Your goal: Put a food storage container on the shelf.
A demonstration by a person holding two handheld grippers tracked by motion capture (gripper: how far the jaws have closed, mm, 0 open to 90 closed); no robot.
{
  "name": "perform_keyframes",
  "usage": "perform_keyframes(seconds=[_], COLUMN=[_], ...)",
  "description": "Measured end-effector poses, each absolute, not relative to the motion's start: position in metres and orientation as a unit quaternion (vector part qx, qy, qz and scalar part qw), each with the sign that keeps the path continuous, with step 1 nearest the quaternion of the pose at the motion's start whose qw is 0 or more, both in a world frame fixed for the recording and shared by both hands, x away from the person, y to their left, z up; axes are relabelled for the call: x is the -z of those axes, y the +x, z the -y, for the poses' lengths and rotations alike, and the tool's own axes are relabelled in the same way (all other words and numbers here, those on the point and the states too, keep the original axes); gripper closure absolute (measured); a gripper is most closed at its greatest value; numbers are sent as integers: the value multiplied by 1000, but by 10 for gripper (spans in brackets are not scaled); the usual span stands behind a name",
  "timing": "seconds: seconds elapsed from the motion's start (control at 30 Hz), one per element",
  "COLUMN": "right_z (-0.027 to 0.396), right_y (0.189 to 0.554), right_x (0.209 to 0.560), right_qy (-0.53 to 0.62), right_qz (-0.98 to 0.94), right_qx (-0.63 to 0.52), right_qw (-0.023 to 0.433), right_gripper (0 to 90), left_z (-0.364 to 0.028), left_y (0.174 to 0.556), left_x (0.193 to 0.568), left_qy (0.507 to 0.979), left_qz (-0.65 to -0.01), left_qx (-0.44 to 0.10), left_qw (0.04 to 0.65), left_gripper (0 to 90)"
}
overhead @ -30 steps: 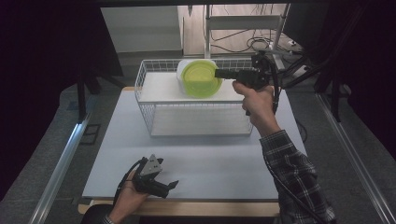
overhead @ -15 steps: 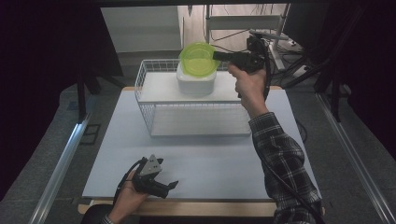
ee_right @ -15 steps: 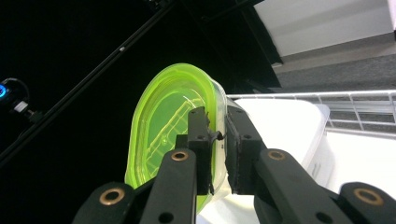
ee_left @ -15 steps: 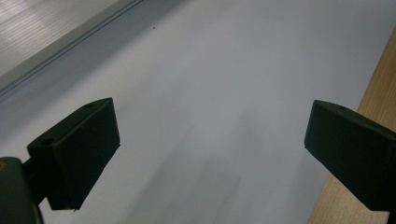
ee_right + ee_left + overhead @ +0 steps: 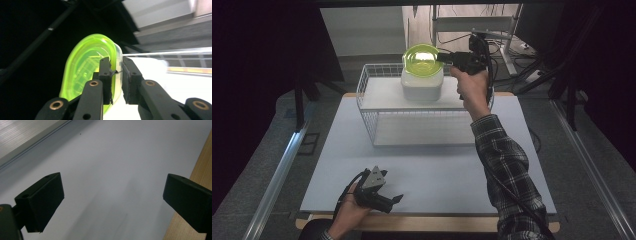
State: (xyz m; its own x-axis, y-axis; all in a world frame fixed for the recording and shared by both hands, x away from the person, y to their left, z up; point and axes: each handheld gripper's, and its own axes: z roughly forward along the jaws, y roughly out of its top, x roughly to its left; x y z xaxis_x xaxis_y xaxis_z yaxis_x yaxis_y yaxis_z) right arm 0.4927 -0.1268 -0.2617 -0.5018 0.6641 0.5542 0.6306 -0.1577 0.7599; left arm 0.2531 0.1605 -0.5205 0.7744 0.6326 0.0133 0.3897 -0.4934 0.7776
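The green lid point(image 5: 422, 59) stands tilted just above the white container point(image 5: 422, 85), its rim between the right tool's point(image 5: 443, 57) jaws, which have just been opening slightly; the left tool point(image 5: 396, 201) gapes wide, holding nothing.

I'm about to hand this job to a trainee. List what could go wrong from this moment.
1. The right tongs pinch the green bowl only at its thin rim. Their jaws have just been opening a little, so the tilted bowl could slip out.
2. The bowl hangs over the white container in the wire basket. A drop would likely knock that container or bounce away.
3. The left tongs rest open near the table's near edge, with a trailing cable that might snag.
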Motion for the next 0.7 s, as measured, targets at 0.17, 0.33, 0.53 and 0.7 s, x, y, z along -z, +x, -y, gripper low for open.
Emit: perform_keyframes(seconds=[0.17, 0.33, 0.53, 0.7], right_z=[123, 121, 120, 122], right_y=[493, 497, 496, 494], right_x=[261, 264, 263, 264], right_qy=[505, 506, 500, 479], right_qz=[-651, -653, -655, -665], right_qx=[-565, -562, -565, -571], right_qw=[39, 31, 32, 40], right_gripper=[729, 682, 574, 360], left_z=[-160, -160, -159, -160], left_y=[253, 253, 253, 253], left_x=[521, 521, 522, 522], left_qy=[852, 853, 854, 853], left_qz=[-300, -298, -297, -298], left_qx=[-149, -149, -148, -149], left_qw=[403, 401, 400, 401], left_gripper=[31, 32, 32, 32])
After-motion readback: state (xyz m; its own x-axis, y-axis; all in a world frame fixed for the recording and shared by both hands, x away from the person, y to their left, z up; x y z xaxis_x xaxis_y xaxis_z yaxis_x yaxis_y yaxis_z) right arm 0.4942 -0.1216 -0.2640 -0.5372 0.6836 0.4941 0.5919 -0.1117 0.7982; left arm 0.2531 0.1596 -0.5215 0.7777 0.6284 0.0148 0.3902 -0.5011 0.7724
